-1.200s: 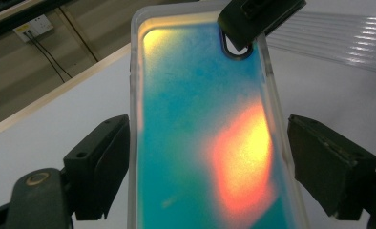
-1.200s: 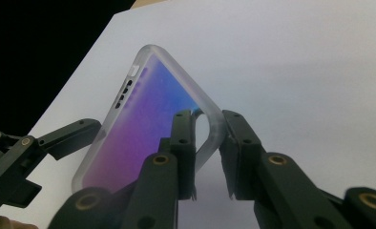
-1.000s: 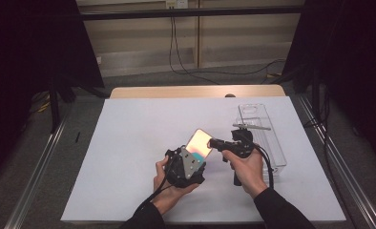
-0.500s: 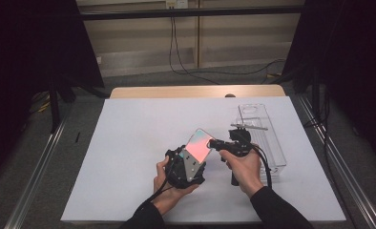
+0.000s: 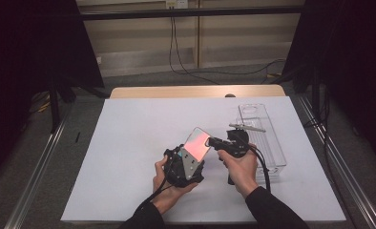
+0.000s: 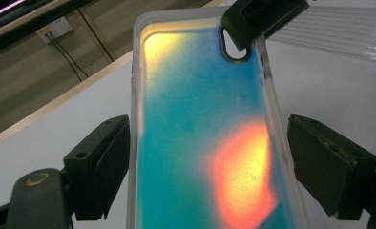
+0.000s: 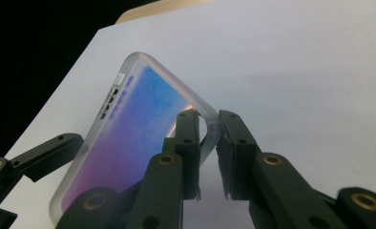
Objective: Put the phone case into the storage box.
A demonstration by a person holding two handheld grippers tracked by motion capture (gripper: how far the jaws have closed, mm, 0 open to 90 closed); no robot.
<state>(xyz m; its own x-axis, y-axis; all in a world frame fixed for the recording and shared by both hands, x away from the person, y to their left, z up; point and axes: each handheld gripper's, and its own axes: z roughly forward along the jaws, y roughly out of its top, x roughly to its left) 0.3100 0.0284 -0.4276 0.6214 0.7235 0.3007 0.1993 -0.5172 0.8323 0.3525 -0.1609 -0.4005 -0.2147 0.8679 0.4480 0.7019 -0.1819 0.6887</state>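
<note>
An iridescent phone case (image 5: 197,143) with a clear rim is held tilted above the white table (image 5: 129,143), near its front middle. My left gripper (image 5: 192,153) has its jaws set wide against the two long sides of the case (image 6: 200,143), at its lower part. My right gripper (image 5: 210,141) comes in from the right and is shut on the case's upper corner beside the camera cutout. In the right gripper view the rim of the case (image 7: 129,124) sits pinched in my right gripper (image 7: 207,117). One right jaw (image 6: 262,19) overlaps the cutout.
A clear plastic box (image 5: 262,138) stands on the table at the right, just behind my right hand, with a thin grey tool (image 5: 247,127) lying across its top. A wooden edge (image 5: 195,90) borders the far side. Dark frames flank both sides.
The case has tipped slightly, and its sheen has turned from pale to pink. Both hands have stayed almost where they were.
</note>
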